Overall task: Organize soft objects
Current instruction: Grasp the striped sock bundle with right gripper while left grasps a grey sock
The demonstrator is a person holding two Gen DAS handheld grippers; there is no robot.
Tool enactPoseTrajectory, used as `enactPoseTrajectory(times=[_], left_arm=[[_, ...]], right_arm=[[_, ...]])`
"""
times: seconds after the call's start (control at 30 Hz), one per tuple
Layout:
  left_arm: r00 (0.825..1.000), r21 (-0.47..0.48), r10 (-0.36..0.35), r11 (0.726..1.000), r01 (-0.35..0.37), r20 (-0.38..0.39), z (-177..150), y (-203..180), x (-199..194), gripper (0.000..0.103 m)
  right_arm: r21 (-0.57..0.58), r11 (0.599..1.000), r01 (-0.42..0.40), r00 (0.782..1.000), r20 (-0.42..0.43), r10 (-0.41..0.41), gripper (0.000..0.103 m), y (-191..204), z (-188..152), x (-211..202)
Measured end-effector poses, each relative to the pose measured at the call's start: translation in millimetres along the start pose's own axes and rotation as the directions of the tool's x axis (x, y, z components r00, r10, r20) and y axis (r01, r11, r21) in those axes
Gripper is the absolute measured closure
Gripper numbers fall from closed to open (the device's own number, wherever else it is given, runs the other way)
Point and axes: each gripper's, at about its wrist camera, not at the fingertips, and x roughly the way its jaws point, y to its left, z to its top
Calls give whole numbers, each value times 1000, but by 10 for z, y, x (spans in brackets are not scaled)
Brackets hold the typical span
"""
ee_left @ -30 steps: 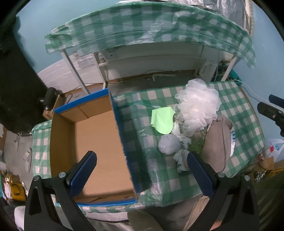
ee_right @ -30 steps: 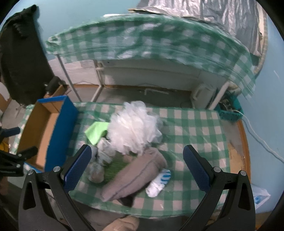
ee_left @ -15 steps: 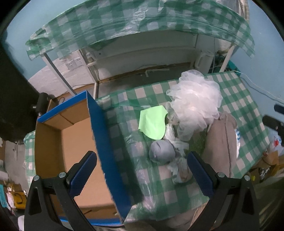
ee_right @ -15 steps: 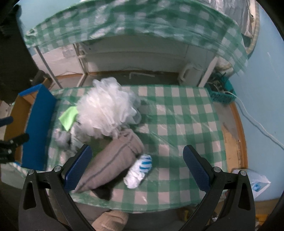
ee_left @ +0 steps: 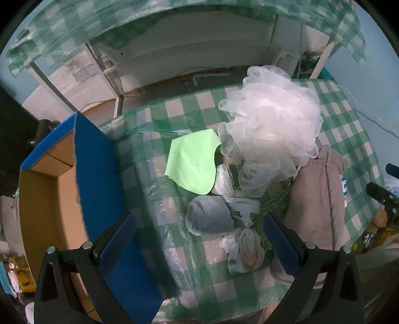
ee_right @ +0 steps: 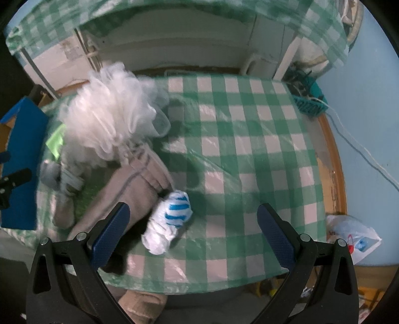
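Observation:
A pile of soft things lies on the green checked table (ee_right: 249, 129). It holds a white mesh bath puff (ee_left: 271, 124), a lime green cloth (ee_left: 193, 162), a grey rolled sock (ee_left: 209, 218), a beige knit garment (ee_left: 316, 199) and a blue-and-white striped sock (ee_right: 172, 220). My left gripper (ee_left: 199, 246) hangs open above the grey sock, its left finger over the blue wall of the cardboard box (ee_left: 49, 199). My right gripper (ee_right: 192, 236) is open over the striped sock. The puff (ee_right: 109, 117) and the garment (ee_right: 134, 192) also show in the right wrist view.
The blue-edged box (ee_right: 22, 162) stands at the table's left end. A second checked table (ee_left: 174, 22) rises behind. A teal basket (ee_right: 309, 99) and white cables lie on the floor at the right, with a plastic bag (ee_right: 354, 236) near the table's front right corner.
Both grippers have dropped closer to the pile. The left one shifted right, from over the box to over the grey sock. The right one moved right, toward the striped sock.

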Motion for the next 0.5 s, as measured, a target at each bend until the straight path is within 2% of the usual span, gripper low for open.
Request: enactPoseTrajectory(times=[0.23, 0.5], left_arm=[[998, -4, 6, 1000, -6, -63, 3, -11, 204, 1], [992, 4, 22, 1000, -21, -122, -88, -31, 414, 1]], right_arm=[[-46, 999, 0, 998, -67, -3, 2, 97, -74, 298], [-40, 999, -11, 994, -107, 7, 2, 169, -79, 531]])
